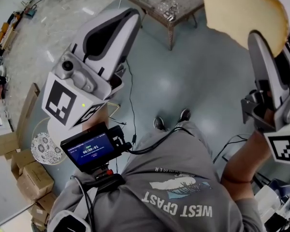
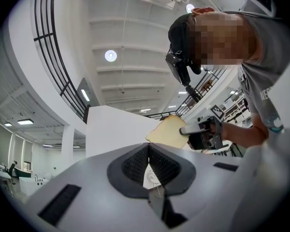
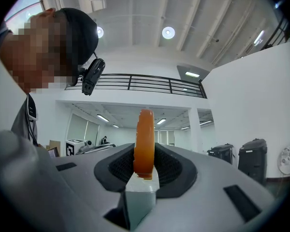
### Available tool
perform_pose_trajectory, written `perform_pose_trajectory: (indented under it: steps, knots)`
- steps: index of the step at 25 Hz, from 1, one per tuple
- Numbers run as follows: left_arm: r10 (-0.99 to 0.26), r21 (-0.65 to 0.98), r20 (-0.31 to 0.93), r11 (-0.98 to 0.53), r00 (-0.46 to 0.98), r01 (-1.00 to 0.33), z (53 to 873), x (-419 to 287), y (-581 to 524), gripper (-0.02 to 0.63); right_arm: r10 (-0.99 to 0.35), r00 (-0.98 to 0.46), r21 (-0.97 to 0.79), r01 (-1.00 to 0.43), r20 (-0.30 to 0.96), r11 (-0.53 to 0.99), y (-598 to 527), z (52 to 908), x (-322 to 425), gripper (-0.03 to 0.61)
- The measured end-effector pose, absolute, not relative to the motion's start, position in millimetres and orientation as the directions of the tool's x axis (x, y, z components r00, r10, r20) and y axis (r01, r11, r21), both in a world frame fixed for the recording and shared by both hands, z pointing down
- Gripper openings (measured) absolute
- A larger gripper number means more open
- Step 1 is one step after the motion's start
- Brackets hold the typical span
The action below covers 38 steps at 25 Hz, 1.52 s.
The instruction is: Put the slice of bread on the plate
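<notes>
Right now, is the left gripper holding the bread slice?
No, the bread slice sits clamped in the right gripper; the left gripper is shut and empty.

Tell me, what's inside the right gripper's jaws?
A slice of bread, standing on edge, pinched by the right gripper. The head view shows its flat face sticking out past the jaws. The bottom part, down between the jaws, is covered.

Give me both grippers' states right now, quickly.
Left gripper: closed, nothing between its jaws.
Right gripper: closed on the slice of bread.
</notes>
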State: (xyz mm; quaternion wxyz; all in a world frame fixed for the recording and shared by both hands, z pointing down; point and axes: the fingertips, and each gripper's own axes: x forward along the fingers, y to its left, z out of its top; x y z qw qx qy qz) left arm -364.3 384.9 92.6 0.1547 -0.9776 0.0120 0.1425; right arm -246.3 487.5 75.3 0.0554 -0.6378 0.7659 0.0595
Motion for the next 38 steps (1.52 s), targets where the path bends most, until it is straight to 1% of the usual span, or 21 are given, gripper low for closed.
perform_pose_trajectory:
  steps: [4, 10, 22, 27, 30, 33, 35, 38]
  knots:
    - [0.019, -0.295, -0.279, -0.953, 0.96, -0.067, 90.1, -391.9, 380.9, 0.008, -0.971, -0.184, 0.011, -0.983, -0.155, 0.184, 481.9, 76.5, -275.6, 0.097]
    - [0.01, -0.311, -0.27, -0.947, 0.963, -0.077, 86.6, -347.0, 385.5, 0.008, -0.965, -0.207, 0.006, -0.978, -0.164, 0.209, 481.7, 76.4, -232.9, 0.097]
    - [-0.03, -0.333, -0.26, -0.935, 0.965, -0.119, 72.0, -336.9, 377.6, 0.008, -0.944, -0.277, 0.028, -0.961, -0.182, 0.276, 466.2, 56.4, -229.9, 0.097]
    - [-0.047, -0.333, -0.241, -0.934, 0.97, -0.128, 57.8, -320.5, 377.0, 0.008, -0.938, -0.293, 0.02, -0.956, -0.188, 0.294, 463.6, 39.2, -212.3, 0.097]
    - [-0.053, -0.329, -0.232, -0.935, 0.971, -0.13, 77.4, -330.9, 370.9, 0.008, -0.936, -0.297, 0.012, -0.954, -0.187, 0.3, 451.7, 56.8, -217.6, 0.097]
    - [-0.059, -0.321, -0.249, -0.937, 0.967, -0.139, 87.1, -323.3, 325.4, 0.008, -0.939, -0.292, 0.018, -0.956, -0.183, 0.294, 403.8, 65.6, -206.1, 0.097]
    - [-0.077, -0.306, -0.263, -0.938, 0.962, -0.159, 87.8, -324.8, 302.1, 0.008, -0.939, -0.298, 0.02, -0.954, -0.171, 0.299, 389.8, 71.6, -211.8, 0.097]
    - [-0.087, -0.281, -0.255, -0.946, 0.963, -0.16, 101.4, -361.5, 349.0, 0.008, -0.943, -0.294, -0.011, -0.954, -0.155, 0.299, 436.7, 85.7, -245.9, 0.097]
